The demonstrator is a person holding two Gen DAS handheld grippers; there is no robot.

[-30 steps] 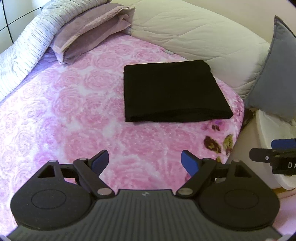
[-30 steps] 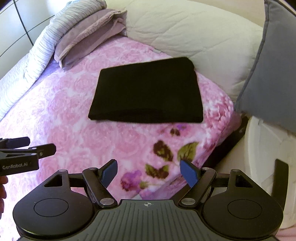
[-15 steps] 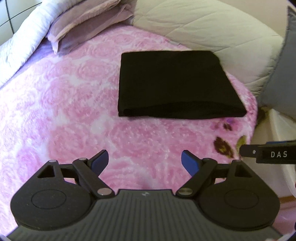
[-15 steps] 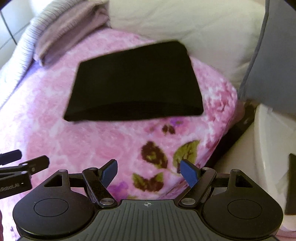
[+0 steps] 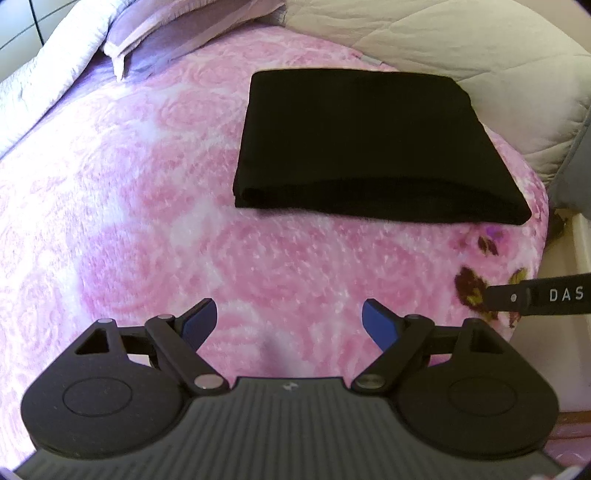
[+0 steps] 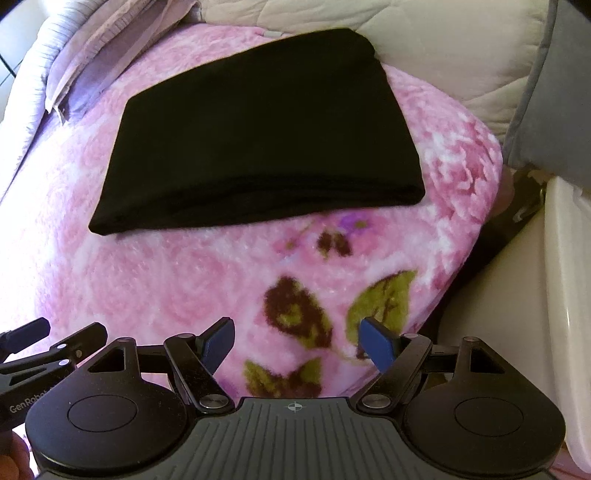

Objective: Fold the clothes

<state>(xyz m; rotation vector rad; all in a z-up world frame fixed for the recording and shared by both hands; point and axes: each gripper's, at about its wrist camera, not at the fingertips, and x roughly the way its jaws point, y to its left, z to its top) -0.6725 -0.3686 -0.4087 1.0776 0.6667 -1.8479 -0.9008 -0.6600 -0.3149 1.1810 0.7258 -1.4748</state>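
Note:
A black garment [image 5: 365, 144] [image 6: 266, 129] lies folded into a flat rectangle on the pink rose-patterned blanket [image 5: 140, 206] [image 6: 177, 273]. My left gripper [image 5: 290, 321] hovers open over bare blanket, short of the garment's near edge, with nothing between its blue pads. My right gripper [image 6: 297, 343] is also open and empty, above the blanket's leaf print near the bed's right corner. Each gripper shows at the edge of the other's view: the right one's arm [image 5: 535, 297] and the left one's arm [image 6: 44, 350].
A cream quilt [image 5: 461, 48] [image 6: 443, 40] lies behind the garment, lilac pillows [image 5: 177, 33] and a striped duvet [image 5: 55, 74] at the back left. A grey cushion [image 6: 554, 96] leans at the right. A white plastic object [image 6: 554, 288] stands beside the bed's right edge.
Both grippers have sunk toward the bed and come closer to the folded garment, which now fills more of each view. Their jaws kept the same width.

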